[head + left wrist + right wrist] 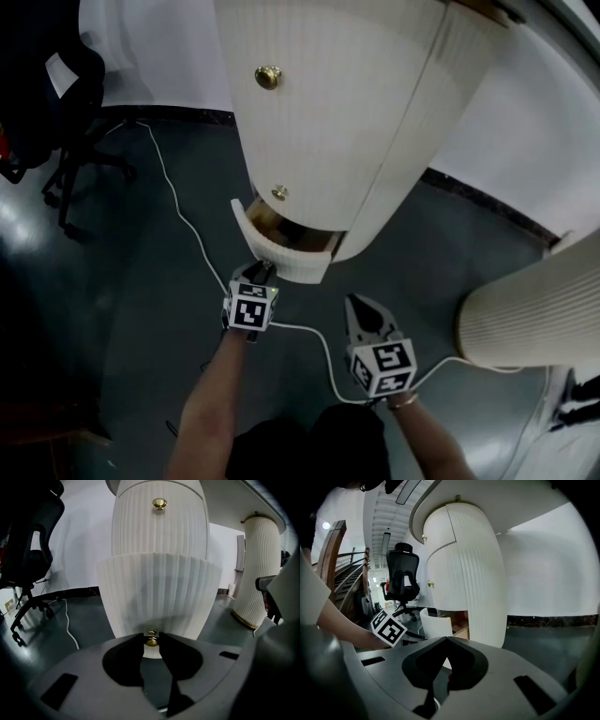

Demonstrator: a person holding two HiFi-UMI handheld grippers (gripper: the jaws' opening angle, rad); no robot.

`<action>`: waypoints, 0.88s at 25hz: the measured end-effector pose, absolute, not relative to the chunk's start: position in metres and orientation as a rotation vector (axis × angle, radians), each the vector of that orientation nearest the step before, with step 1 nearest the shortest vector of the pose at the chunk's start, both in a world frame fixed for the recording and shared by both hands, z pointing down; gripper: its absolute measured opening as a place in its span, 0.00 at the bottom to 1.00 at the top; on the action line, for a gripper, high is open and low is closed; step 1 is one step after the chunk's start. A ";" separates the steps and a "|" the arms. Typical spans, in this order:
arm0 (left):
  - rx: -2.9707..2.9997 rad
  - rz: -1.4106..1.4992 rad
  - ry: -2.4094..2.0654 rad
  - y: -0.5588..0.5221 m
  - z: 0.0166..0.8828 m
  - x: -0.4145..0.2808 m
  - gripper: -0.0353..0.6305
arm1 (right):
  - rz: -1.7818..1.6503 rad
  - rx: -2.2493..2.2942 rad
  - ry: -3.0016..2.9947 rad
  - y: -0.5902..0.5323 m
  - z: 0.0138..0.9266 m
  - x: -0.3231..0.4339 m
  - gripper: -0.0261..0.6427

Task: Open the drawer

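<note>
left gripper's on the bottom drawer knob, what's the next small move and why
Probably a short, straight pull back toward the person, with the jaws kept closed. The left gripper is clamped on the brass knob, and the bottom drawer is only partly out in the head view, with just a strip of its wooden inside showing. The right gripper is shut and empty.
</note>
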State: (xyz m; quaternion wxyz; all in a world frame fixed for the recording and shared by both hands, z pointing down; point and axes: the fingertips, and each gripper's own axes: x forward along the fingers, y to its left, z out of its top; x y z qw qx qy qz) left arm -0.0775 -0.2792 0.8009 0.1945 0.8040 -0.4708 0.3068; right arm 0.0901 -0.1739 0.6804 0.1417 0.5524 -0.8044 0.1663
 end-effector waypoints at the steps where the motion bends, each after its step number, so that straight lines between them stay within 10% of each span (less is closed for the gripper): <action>1: 2.249 0.866 -1.318 -0.275 0.801 -0.080 0.21 | 0.476 1.587 -2.327 -0.173 0.678 0.089 0.04; 22: 2.129 0.897 -1.376 -0.211 0.805 -0.124 0.21 | 0.478 1.572 -2.373 -0.176 0.661 0.084 0.04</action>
